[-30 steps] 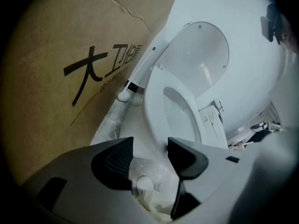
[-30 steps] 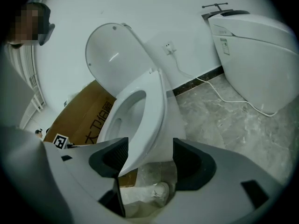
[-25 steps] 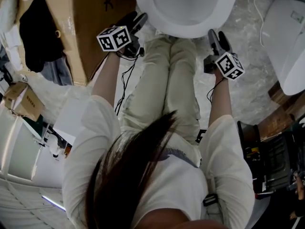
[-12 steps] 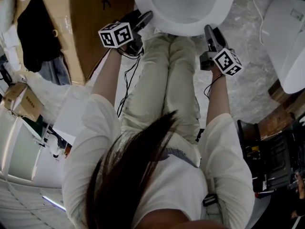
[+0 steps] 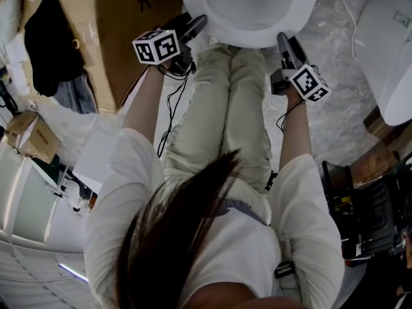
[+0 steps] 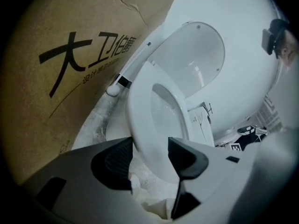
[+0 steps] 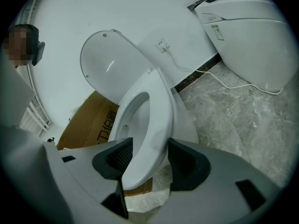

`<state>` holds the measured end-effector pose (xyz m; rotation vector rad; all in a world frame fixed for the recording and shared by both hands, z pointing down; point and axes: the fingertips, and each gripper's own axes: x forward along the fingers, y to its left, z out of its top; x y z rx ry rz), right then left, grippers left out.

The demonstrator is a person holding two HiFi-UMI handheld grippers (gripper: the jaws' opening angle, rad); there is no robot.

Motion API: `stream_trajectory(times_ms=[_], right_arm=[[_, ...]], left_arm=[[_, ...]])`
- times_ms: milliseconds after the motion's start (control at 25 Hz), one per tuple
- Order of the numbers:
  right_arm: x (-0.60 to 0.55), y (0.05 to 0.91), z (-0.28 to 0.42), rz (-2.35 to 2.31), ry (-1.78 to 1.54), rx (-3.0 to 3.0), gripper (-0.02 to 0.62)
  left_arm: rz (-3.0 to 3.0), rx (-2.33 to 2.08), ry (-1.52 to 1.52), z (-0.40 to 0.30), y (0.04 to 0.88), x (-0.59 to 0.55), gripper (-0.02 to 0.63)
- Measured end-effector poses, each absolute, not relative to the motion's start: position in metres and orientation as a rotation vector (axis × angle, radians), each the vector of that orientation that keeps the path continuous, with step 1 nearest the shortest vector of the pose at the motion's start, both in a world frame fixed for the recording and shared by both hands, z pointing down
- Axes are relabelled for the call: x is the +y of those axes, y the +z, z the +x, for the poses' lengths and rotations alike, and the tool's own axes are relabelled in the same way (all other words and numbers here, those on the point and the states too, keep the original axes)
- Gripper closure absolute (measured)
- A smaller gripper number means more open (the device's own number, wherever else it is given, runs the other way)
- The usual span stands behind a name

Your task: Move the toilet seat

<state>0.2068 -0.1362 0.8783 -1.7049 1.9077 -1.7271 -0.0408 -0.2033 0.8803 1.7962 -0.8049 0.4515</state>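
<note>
The white toilet seat (image 5: 201,17) lies at the top of the head view, with its lid (image 6: 191,59) standing up behind it. My left gripper (image 5: 195,26) reaches the seat's front left rim. In the left gripper view the seat (image 6: 145,115) runs between the jaws of the left gripper (image 6: 149,155) and meets both pads. My right gripper (image 5: 283,42) is at the front right rim. Its jaws are opening slightly, with the seat's edge (image 7: 156,111) between them and filling the gap of the right gripper (image 7: 149,160). The lid (image 7: 107,64) is up here too.
A brown cardboard box (image 5: 122,37) with printed characters (image 6: 70,55) stands close to the toilet's left side. A second white toilet (image 7: 252,36) and a white cable (image 7: 224,80) are on the marble floor (image 5: 335,108) to the right. The person's legs (image 5: 225,121) stand before the bowl.
Both grippers have moved a little forward onto the seat's front rim, the right one slightly inward. Over the last half second they have barely moved.
</note>
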Motion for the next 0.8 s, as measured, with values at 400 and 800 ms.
stream_trajectory(times_ms=[400, 800], right_arm=[[-0.138, 0.849, 0.208, -1.682, -1.768, 1.827, 0.348], [-0.14, 0.8, 0.211, -1.619, -1.852, 1.876, 0.357]], left_arm=[[1.786, -0.801, 0.467, -0.042, 0.85, -0.206, 0.387], [1.778, -0.783, 0.497, -0.038, 0.799, -0.209, 0.387]])
